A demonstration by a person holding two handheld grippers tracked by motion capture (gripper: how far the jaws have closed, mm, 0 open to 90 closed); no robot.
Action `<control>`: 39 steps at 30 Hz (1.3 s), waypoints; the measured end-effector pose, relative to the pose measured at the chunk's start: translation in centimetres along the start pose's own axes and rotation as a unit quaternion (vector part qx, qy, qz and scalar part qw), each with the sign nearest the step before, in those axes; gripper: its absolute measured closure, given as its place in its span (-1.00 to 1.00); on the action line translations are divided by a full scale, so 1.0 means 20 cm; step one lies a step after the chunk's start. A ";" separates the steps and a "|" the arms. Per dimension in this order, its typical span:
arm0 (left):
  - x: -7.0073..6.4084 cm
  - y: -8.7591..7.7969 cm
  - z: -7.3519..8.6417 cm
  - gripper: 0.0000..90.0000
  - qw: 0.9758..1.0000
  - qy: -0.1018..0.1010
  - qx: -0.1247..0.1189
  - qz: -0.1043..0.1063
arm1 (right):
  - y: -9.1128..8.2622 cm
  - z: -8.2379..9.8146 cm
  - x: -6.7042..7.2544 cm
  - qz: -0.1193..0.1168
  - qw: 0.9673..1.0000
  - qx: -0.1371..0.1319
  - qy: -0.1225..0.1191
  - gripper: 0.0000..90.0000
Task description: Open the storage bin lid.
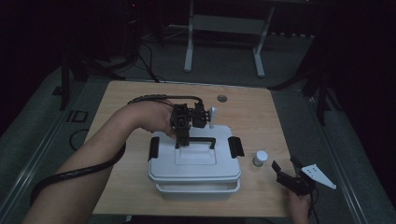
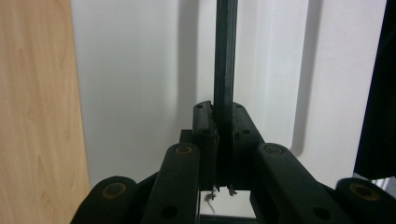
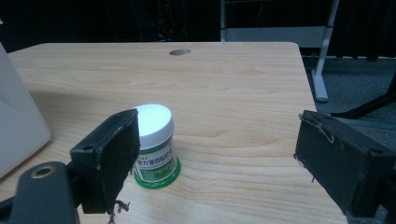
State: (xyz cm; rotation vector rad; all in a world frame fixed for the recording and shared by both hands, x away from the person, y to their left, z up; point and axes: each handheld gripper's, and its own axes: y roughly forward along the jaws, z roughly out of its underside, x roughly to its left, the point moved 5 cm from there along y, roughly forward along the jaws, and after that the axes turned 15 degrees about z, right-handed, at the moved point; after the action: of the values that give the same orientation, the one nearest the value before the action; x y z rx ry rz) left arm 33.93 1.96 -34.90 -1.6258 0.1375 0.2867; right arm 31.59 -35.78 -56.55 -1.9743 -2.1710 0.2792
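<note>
Dim room, wooden bench [image 1: 261,107]: left tool [image 1: 183,140] pinches the box's [image 1: 196,175] handle [image 1: 205,140]; lift straight, slowly. Right tool [image 1: 286,169] rests spread beside the jar [image 1: 260,158].

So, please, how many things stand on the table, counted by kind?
Box: 1
Jar: 1
Total: 2
</note>
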 end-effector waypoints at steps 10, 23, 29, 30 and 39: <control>-0.01 -0.03 0.15 0.86 1.000 -0.005 -0.018 -0.008 | 0.00 0.00 0.00 0.002 1.000 0.003 -0.002 -0.70; -0.01 -0.11 0.44 0.86 0.997 -0.055 -0.048 -0.026 | 0.00 0.00 0.01 0.005 1.000 0.004 -0.006 -0.70; -0.01 -0.12 0.58 0.86 0.995 -0.079 -0.060 -0.030 | 0.01 0.00 0.01 0.006 1.000 0.006 -0.008 -0.70; -0.01 -0.12 0.60 0.86 0.994 -0.083 -0.058 -0.028 | 0.01 0.00 0.01 0.006 1.000 0.006 -0.009 -0.70; 0.01 -0.09 0.81 0.86 0.990 -0.124 -0.067 -0.028 | 0.01 0.00 0.01 0.007 1.000 0.005 -0.008 -0.70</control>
State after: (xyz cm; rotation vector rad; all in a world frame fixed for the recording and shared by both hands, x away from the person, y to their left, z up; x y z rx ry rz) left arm 33.02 18.16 -34.02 -1.7093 -0.1204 0.4604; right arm 31.71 -35.65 -56.62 -1.9903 -2.1609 0.3092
